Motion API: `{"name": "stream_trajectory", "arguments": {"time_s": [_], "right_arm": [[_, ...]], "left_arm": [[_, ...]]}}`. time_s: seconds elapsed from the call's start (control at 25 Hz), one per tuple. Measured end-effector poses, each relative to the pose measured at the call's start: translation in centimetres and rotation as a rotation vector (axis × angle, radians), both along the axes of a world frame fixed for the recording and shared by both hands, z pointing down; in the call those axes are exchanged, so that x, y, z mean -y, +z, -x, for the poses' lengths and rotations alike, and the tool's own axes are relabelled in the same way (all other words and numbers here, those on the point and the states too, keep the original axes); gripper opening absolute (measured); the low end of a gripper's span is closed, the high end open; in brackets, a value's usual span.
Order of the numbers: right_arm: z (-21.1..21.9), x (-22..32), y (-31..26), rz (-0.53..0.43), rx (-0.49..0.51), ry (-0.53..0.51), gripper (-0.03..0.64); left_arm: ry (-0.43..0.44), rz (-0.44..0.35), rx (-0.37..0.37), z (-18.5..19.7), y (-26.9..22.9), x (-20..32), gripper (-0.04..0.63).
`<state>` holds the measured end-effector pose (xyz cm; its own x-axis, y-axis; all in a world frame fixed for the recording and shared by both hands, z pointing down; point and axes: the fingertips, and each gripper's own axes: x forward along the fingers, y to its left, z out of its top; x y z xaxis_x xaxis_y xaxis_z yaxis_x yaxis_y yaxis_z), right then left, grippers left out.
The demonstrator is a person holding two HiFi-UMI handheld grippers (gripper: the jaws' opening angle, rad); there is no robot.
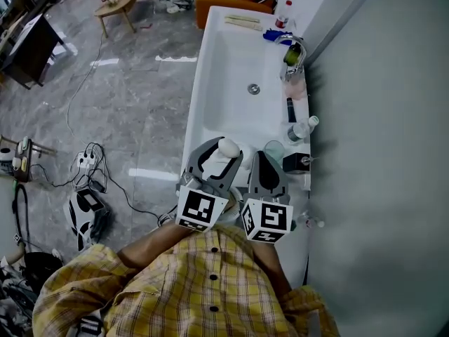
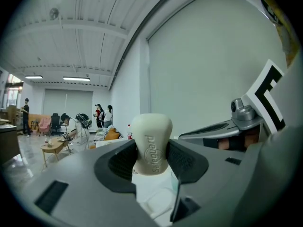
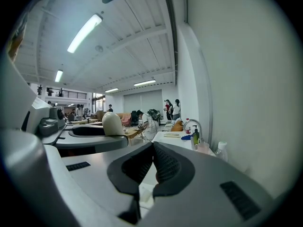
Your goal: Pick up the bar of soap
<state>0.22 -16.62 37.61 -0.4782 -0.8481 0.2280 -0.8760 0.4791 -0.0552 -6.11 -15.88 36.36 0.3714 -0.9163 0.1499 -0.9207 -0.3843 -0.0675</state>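
Observation:
A cream bar of soap (image 2: 152, 144) stands on end between the dark pads of my left gripper (image 2: 152, 162), which is shut on it and lifted above the white sink counter. In the head view the soap (image 1: 228, 147) shows as a pale lump at the tips of the left gripper (image 1: 222, 154), over the near end of the sink (image 1: 210, 97). My right gripper (image 1: 269, 161) hangs just to its right with its jaws together and nothing between them. The right gripper view shows the soap (image 3: 111, 124) off to the left, and the right gripper (image 3: 150, 163) shut.
Along the sink's right edge are a faucet (image 1: 295, 53), a green bottle (image 1: 291, 53), a clear plastic bottle (image 1: 304, 128) and a glass (image 1: 274, 151). A grey wall (image 1: 379, 153) runs close on the right. Cables and a power strip (image 1: 85, 161) lie on the floor at left. People stand far off.

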Motion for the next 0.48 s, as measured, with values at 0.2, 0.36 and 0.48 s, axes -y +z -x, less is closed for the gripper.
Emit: {"name": "stream_trajectory", "arguments": {"time_s": [0.2,0.36,0.48], "right_arm": [[0.0,0.1,0.35,0.0,-0.012,0.003,0.018],[-0.39,0.15,0.45,-0.006,-0.009,0.009,0.018],[-0.43,0.18,0.28,-0.011,-0.005,0.011,0.018]], "left_arm": [[-0.003,0.005,-0.014,0.16,-0.01,0.24,0.201],[-0.01,0.01,-0.015,0.32,0.11,0.34,0.201],[-0.012,0.012,-0.019,0.4,0.11,0.29,0.201]]}}
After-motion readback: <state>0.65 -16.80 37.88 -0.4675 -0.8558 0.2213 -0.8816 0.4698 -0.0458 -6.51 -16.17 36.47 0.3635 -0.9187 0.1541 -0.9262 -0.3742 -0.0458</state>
